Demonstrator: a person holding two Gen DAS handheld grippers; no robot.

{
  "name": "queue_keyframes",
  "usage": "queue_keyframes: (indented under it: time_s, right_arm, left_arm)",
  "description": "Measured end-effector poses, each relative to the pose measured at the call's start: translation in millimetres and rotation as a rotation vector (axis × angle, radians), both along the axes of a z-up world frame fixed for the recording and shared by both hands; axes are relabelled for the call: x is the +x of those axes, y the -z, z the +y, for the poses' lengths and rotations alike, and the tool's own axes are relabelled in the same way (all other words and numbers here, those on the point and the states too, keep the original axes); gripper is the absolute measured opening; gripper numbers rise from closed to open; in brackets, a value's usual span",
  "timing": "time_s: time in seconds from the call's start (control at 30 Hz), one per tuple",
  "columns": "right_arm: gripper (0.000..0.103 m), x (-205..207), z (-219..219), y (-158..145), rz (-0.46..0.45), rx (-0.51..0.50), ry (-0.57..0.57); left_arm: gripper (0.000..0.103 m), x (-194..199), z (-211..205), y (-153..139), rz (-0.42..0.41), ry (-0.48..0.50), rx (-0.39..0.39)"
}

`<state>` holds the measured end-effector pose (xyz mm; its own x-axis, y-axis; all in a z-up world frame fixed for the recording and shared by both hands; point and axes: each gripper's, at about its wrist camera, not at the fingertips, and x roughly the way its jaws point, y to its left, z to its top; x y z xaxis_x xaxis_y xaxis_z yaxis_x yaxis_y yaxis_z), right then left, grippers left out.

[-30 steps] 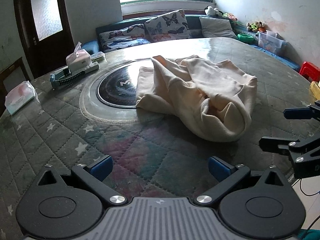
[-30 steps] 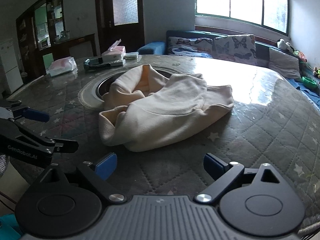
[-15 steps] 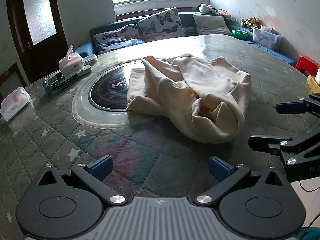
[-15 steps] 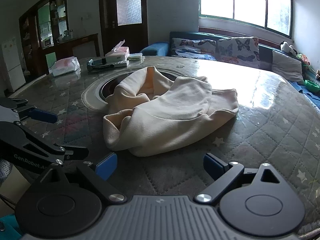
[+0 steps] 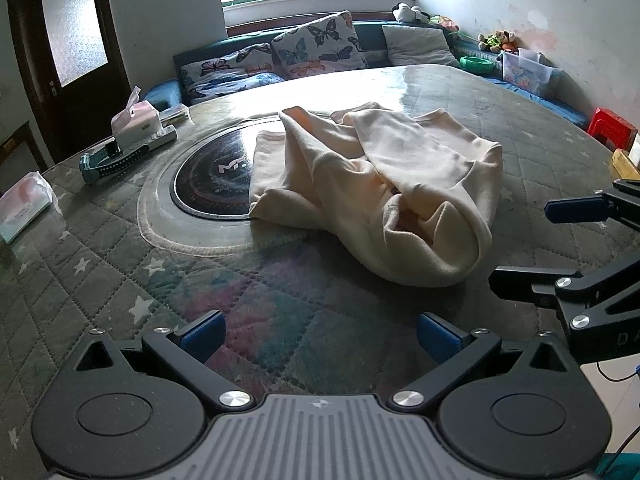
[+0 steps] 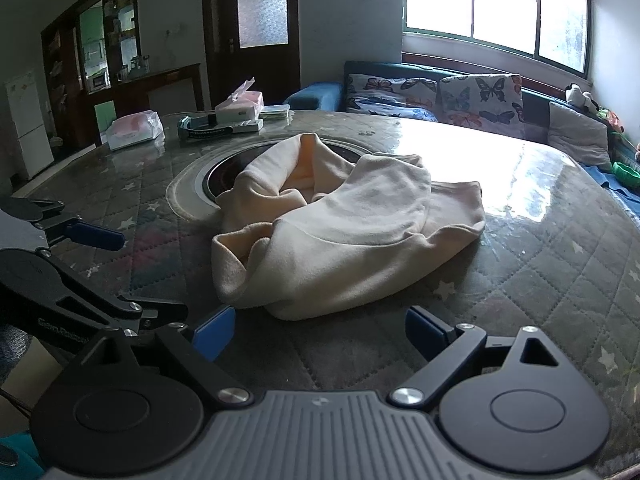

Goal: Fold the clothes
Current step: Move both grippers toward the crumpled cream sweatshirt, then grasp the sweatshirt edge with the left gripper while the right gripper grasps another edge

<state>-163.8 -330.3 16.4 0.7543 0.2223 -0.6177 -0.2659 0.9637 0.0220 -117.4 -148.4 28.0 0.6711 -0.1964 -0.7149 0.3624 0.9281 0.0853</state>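
A cream sweatshirt (image 5: 384, 188) lies crumpled in a heap on the quilted round table (image 5: 120, 272), partly over the dark round centre plate (image 5: 216, 184). It also shows in the right wrist view as the sweatshirt (image 6: 344, 236). My left gripper (image 5: 318, 334) is open and empty, a short way in front of the heap's near edge. My right gripper (image 6: 320, 330) is open and empty too, its blue pads just short of the cloth. Each gripper appears in the other's view: the right gripper (image 5: 536, 244) at the right edge, the left gripper (image 6: 136, 276) at the left.
A tissue box (image 5: 134, 124) on a flat device, a teal case (image 5: 100, 162) and a wrapped tissue pack (image 5: 24, 206) sit on the table's far left. A sofa with butterfly cushions (image 5: 316, 46) runs behind. A red stool (image 5: 610, 126) stands at the right.
Both grippers have drifted closer to the sweatshirt, which looks larger in both views. The cloth itself has not moved, and both grippers stay open.
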Motion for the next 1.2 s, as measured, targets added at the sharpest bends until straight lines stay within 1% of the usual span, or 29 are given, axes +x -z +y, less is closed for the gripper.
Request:
queue_keyframes:
  time_s: [0.33,0.53,0.67,0.83,0.93,1.03,1.2]
  right_arm:
    - [0.091,5.5,4.5,-8.9,-0.012,-0.005,-0.029]
    - [0.089,11.2,3.1,-16.6,-0.02,0.006,-0.047]
    - [0.086,20.8,0.7,-21.6,-0.023,0.018,-0.055]
    - [0.082,44.7,-5.8,-30.9,-0.027,0.018,-0.05]
    - [0.079,66.7,-9.4,-35.9,-0.03,0.02,-0.044]
    - [0.075,91.3,-15.3,-38.8,-0.025,0.024,-0.027]
    - [0.066,134.2,-24.8,-37.6,-0.001,0.031,0.004]
  left_arm:
    - [0.103,8.1,1.6,-2.2,0.006,0.007,-0.011]
    - [0.103,15.6,2.8,-9.2,-0.002,0.014,-0.024]
    - [0.103,24.1,4.7,-20.1,-0.029,0.009,-0.023]
    - [0.103,45.8,7.4,-37.8,-0.063,-0.004,-0.031]
    - [0.103,63.8,7.1,-46.5,-0.088,-0.014,-0.034]
    - [0.102,85.0,2.5,-50.5,-0.116,-0.015,-0.019]
    - [0.092,127.1,-5.7,-50.6,-0.1,-0.004,-0.029]
